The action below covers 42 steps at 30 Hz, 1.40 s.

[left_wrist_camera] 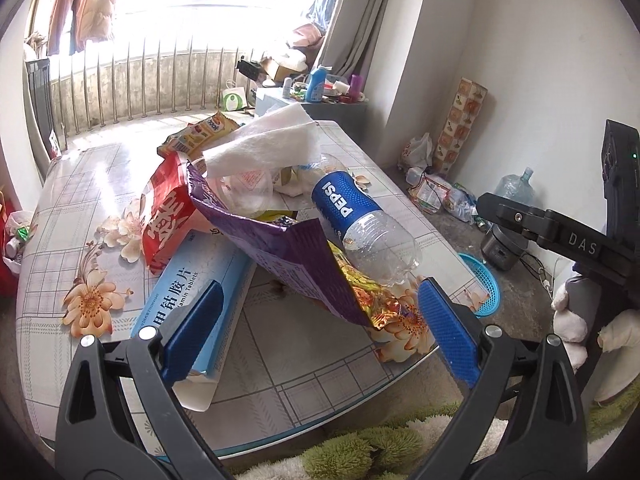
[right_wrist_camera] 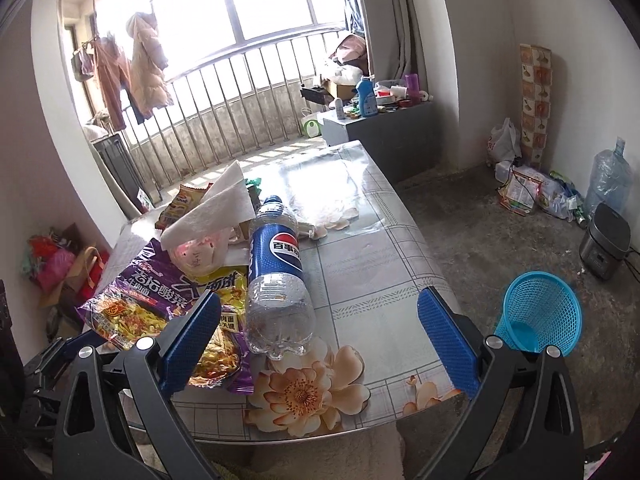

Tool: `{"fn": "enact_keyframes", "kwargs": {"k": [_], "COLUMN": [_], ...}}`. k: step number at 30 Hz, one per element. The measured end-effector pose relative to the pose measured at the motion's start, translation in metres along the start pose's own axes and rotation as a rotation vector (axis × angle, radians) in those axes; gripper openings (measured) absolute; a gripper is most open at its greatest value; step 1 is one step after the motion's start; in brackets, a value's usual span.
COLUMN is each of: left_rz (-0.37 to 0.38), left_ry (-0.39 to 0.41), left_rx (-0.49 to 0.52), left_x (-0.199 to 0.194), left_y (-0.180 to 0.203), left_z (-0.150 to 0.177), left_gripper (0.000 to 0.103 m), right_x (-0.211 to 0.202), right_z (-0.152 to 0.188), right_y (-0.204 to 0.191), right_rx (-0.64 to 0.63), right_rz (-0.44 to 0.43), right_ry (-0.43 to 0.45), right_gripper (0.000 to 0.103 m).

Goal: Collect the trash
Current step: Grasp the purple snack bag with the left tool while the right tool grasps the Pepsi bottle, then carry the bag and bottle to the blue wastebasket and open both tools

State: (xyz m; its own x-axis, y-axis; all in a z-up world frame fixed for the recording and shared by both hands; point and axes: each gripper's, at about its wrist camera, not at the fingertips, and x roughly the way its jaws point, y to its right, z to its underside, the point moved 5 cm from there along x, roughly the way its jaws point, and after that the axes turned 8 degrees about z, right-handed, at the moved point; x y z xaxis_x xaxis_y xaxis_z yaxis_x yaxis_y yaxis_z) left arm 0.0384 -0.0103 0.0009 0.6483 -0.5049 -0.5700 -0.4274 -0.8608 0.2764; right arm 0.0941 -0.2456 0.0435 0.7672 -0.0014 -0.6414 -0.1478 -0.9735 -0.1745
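A heap of trash lies on the flower-patterned table [left_wrist_camera: 304, 384]: an empty Pepsi bottle [left_wrist_camera: 360, 220] on its side, a purple noodle wrapper [left_wrist_camera: 280, 252], a red packet [left_wrist_camera: 168, 216], a light blue tablet box [left_wrist_camera: 192, 296], white tissue [left_wrist_camera: 264, 140] and a yellow snack bag [left_wrist_camera: 204, 132]. My left gripper [left_wrist_camera: 320, 336] hovers open just short of the wrapper and box. In the right wrist view the Pepsi bottle [right_wrist_camera: 276, 280] lies ahead, left of centre, beside the purple wrapper [right_wrist_camera: 148, 300] and tissue [right_wrist_camera: 216, 212]. My right gripper [right_wrist_camera: 320, 336] is open above the table's near edge.
A blue mesh basket [right_wrist_camera: 540, 312] stands on the concrete floor right of the table [right_wrist_camera: 380, 272]. A rice cooker [right_wrist_camera: 604, 244], a water jug [right_wrist_camera: 608, 180] and bags line the far wall. A grey cabinet [right_wrist_camera: 384, 136] with bottles stands behind the table. A gloved hand [left_wrist_camera: 576, 320] holds the other gripper.
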Motion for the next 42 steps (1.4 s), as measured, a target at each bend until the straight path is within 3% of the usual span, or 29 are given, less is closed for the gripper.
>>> {"fn": "enact_keyframes", "kwargs": {"k": [2,7,10,17,21,23,26,35,42], "left_rz": [0.011,0.044,0.054,0.043,0.031,0.023,0.021,0.031,0.085], "left_ry": [-0.002,-0.055,-0.075,-0.091,-0.112,-0.115,-0.117,-0.12,-0.101], "left_rx": [0.005,-0.072,-0.115,-0.147,-0.143,-0.143,-0.14,-0.118,-0.042], "left_x": [0.006,0.024,0.03,0.038,0.04,0.037,0.031,0.006,-0.029], "left_y": [-0.002,-0.019,-0.029,-0.038,-0.035,-0.035,-0.034,-0.033,-0.019], "left_z": [-0.003,-0.002,0.002,0.006,0.009,0.009,0.01,0.01,0.01], "left_gripper": [0.077,0.058,0.051,0.031,0.025,0.019,0.015,0.01,0.009], "right_x": [0.016,0.07,0.106,0.158,0.179,0.186,0.191,0.168,0.127], "right_z": [-0.009,-0.024,-0.025,-0.017,-0.008,-0.003,0.009,0.023,0.041], "right_y": [-0.005,-0.02,-0.028,-0.054,-0.059,-0.058,-0.054,-0.021,0.022], "right_rx": [0.012,0.027,0.042,-0.009,0.013,0.041,0.077,0.195,0.311], "right_rz": [-0.058,-0.163,-0.203,-0.228,-0.244,-0.257,-0.279,-0.325,-0.345], "right_ry": [-0.04,-0.202,-0.308,-0.463,-0.532,-0.552,-0.589,-0.581,-0.548], "right_gripper": [0.094,0.089,0.089,0.089,0.078,0.075,0.061,0.059,0.058]}}
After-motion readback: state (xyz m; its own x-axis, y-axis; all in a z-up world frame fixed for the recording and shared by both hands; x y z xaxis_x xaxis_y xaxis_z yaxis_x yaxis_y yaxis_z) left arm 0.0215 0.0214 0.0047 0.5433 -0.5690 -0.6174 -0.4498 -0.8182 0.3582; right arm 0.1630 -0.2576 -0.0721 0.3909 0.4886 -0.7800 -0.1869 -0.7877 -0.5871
